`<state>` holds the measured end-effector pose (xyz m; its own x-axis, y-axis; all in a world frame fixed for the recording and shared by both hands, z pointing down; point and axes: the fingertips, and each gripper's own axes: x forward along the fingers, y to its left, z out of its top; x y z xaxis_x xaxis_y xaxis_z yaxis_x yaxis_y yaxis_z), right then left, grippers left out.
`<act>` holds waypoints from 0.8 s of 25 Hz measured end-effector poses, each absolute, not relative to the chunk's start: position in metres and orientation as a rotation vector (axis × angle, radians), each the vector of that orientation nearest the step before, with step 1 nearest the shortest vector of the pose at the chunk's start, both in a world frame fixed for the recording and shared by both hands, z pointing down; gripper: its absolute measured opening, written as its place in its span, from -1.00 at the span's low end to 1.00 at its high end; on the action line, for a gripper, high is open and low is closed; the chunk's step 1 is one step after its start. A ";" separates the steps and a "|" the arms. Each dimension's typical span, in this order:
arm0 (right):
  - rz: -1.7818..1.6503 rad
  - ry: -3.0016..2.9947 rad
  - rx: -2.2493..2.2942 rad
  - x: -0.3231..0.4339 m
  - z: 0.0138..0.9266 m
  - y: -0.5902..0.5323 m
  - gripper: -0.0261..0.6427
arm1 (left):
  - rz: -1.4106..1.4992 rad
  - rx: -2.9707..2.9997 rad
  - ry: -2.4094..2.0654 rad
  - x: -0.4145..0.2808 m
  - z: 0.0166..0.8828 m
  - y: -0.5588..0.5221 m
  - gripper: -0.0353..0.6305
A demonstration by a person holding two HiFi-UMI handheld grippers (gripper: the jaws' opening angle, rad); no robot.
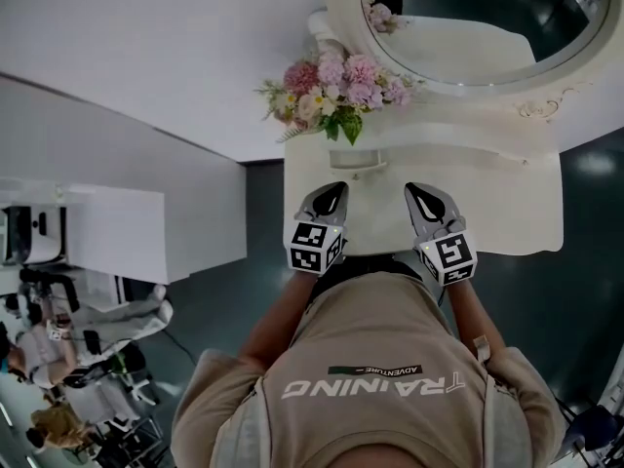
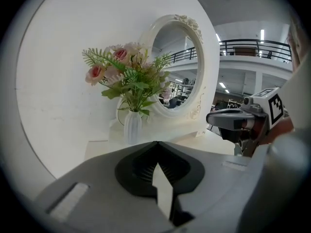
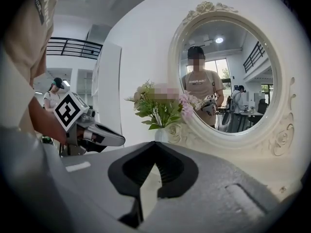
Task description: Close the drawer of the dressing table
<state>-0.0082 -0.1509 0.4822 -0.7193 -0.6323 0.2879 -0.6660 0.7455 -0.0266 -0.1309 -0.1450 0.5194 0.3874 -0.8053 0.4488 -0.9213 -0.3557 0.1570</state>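
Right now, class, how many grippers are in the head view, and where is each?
2. The left gripper is over the table's front edge, left of the right gripper; both point toward the flowers.

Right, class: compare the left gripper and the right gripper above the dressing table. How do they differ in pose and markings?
The left gripper slants towards the right, the right gripper towards the left, so their tips converge. The left gripper's marker cube bears a different square pattern from the right gripper's marker cube. Both are shut, hold nothing, and point towards the flowers on the dressing table.
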 end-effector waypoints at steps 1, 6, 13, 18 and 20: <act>0.184 -2.686 1.022 -0.010 0.481 -0.152 -0.92 | 0.420 2.269 -1.483 -0.131 0.522 -0.145 -0.84; 0.207 -2.665 1.042 -0.014 0.493 -0.152 -0.91 | 0.428 2.237 -1.442 -0.133 0.541 -0.148 -0.84; 0.213 -2.626 1.006 -0.017 0.507 -0.152 -0.91 | 0.416 2.123 -1.360 -0.130 0.583 -0.151 -0.84; 0.233 -2.610 1.008 -0.013 0.512 -0.160 -0.92 | 0.442 2.074 -1.320 -0.124 0.605 -0.157 -0.84; 0.237 -2.610 1.003 -0.014 0.513 -0.164 -0.91 | 0.454 2.061 -1.304 -0.122 0.612 -0.160 -0.84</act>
<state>-0.0145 -0.1639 0.5130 -0.6958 -0.6187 0.3648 -0.6743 0.7376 -0.0349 -0.1225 -0.1597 0.6125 0.4456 -0.6691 0.5948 -0.8938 -0.2947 0.3381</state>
